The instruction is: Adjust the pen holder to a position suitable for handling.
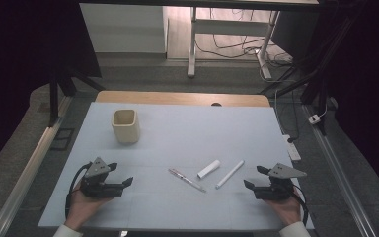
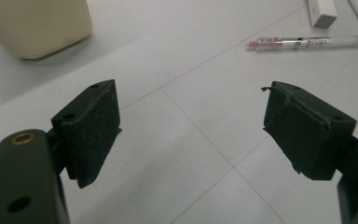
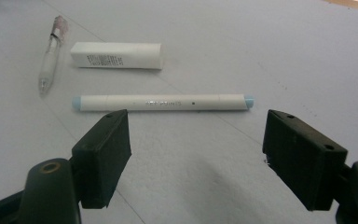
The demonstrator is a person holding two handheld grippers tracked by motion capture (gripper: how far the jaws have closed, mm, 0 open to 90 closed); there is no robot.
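A cream cup (image 1: 125, 126) (image 2: 35, 25) stands at the back left of the white table top (image 1: 177, 133). Near the front middle lie a clear pen with a pink end (image 1: 186, 179) (image 2: 307, 43) (image 3: 51, 53), a short white box (image 1: 208, 169) (image 3: 116, 55) (image 2: 321, 11) and a white marker with pale blue ends (image 1: 229, 174) (image 3: 163, 102). My left gripper (image 1: 119, 174) (image 2: 191, 126) rests at the front left, open with nothing between its jaws. At the front right my right gripper (image 1: 255, 177) (image 3: 196, 154) is open too, the marker lying just beyond its jaws.
A wooden strip (image 1: 182, 98) runs along the table's far edge. Beyond it stand a white desk frame (image 1: 227, 29) and floor cables (image 1: 237, 49). A metal rail (image 1: 24, 173) borders the left side, another rail (image 1: 343, 177) the right.
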